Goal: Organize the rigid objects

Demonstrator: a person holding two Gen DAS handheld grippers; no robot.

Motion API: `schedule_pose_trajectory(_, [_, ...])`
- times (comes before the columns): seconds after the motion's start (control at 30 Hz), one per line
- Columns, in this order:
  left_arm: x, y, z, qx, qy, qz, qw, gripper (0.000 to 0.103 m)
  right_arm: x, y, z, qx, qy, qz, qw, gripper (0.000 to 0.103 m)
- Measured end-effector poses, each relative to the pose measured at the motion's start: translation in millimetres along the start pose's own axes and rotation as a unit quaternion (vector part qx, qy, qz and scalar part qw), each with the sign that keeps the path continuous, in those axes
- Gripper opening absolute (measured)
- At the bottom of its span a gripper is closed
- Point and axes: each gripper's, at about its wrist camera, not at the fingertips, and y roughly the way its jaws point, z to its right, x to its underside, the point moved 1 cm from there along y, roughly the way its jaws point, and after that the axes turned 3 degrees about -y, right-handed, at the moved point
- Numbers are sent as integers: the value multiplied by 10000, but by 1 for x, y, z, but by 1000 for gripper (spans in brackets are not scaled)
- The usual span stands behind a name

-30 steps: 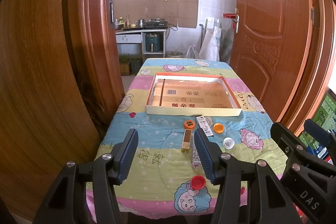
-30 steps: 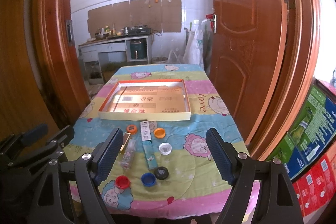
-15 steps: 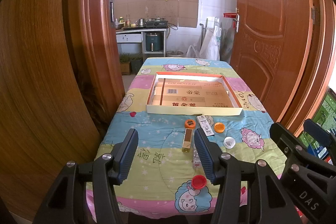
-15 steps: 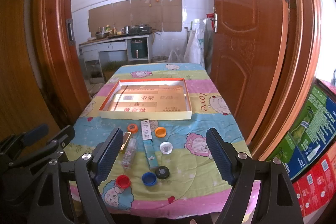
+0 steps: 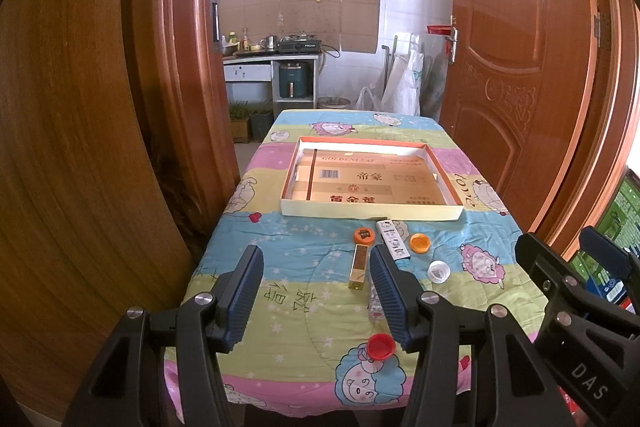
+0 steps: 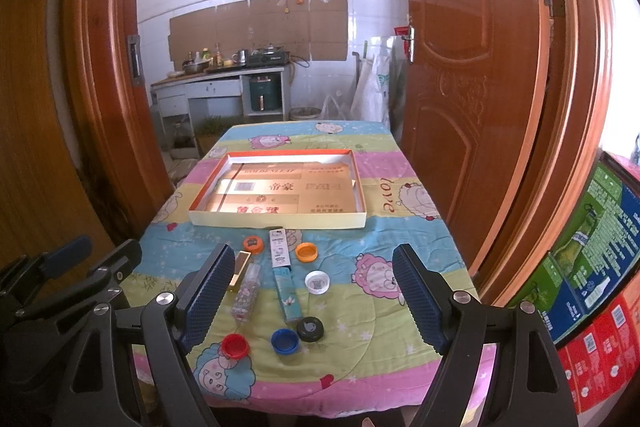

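While you hold both claws above near table edge, left gripper (image 5: 316, 291) gapes wide, nothing between pads; right gripper (image 6: 314, 291) wider still, also empty. Ahead of left claw: gold bar (image 5: 358, 265) just inside right pad, orange cap (image 5: 419, 242) and white cap (image 5: 438, 271) beyond to right, red cap (image 5: 381, 345) below. Between right claw's fingers: blue cap (image 6: 284, 341), black cap (image 6: 310, 329), teal box (image 6: 289, 291), clear bottle (image 6: 246, 293). Shallow tray (image 6: 280, 219) lies farther ahead on tablecloth (image 6: 400, 311).

"GOLDENLEAF" is printed on the cardboard lining the shallow box (image 5: 372, 183). "DAS" is marked on the right gripper (image 5: 576, 311) body, and "love" is read on the tablecloth (image 6: 387, 194).
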Motion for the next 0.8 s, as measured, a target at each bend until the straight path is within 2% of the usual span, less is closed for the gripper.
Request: schedule_pose_trajectory(0.8, [3, 2, -5, -23, -3, -10, 10000, 56, 1, 0, -1, -3, 5, 0, 10000, 82])
